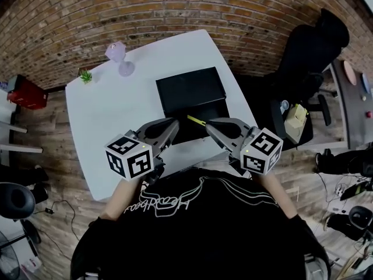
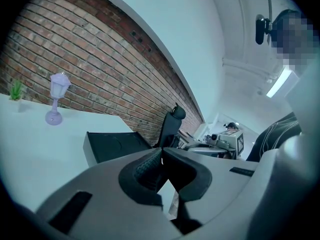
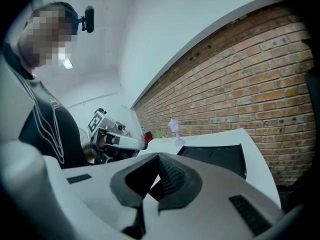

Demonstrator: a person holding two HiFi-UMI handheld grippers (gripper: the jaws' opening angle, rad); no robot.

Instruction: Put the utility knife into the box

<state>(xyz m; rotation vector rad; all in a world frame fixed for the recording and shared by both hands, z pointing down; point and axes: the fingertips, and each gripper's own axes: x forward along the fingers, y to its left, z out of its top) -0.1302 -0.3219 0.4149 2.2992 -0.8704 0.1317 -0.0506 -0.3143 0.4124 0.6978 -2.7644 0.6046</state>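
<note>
**Utility knife and box.** The yellow utility knife [image 1: 196, 121] is seen lying aslant over the near, darker half of the black box [image 1: 190, 88], in the gap between the two grippers. Whether it rests inside the box or on its surface cannot be told.

**Edges and open room.** The box is set on the right half of the white table [image 1: 111, 109], with its right side near the table's right edge. Bare tabletop is left open to the left of the box and beyond it, up to the far edge below the brick wall [image 1: 175, 4]. The near edge is covered by the grippers and by the person [image 1: 198, 232] in a black printed shirt.

**Grippers.**
- The left gripper [image 1: 174, 123] is held over the box's near left corner. In its own view the jaws of the left gripper [image 2: 161, 153] are seen pressed together at the tips, with nothing between them.
- The right gripper [image 1: 208, 125] is held over the near right part of the box. Its jaws [image 3: 159, 156] are likewise closed tip to tip and empty.
- The knife's near end lies just beside the right gripper's tips. Contact between them cannot be judged.

**Surroundings.**
- A lilac lamp ornament [image 1: 119, 57] stands upright toward the far left of the table, well apart from the box.
- A small green plant [image 1: 86, 76] is placed at the far left corner.
- A black office chair [image 1: 309, 45] stands off the table's right edge.
- A red container [image 1: 26, 92] is seen on the floor to the table's left.
</note>
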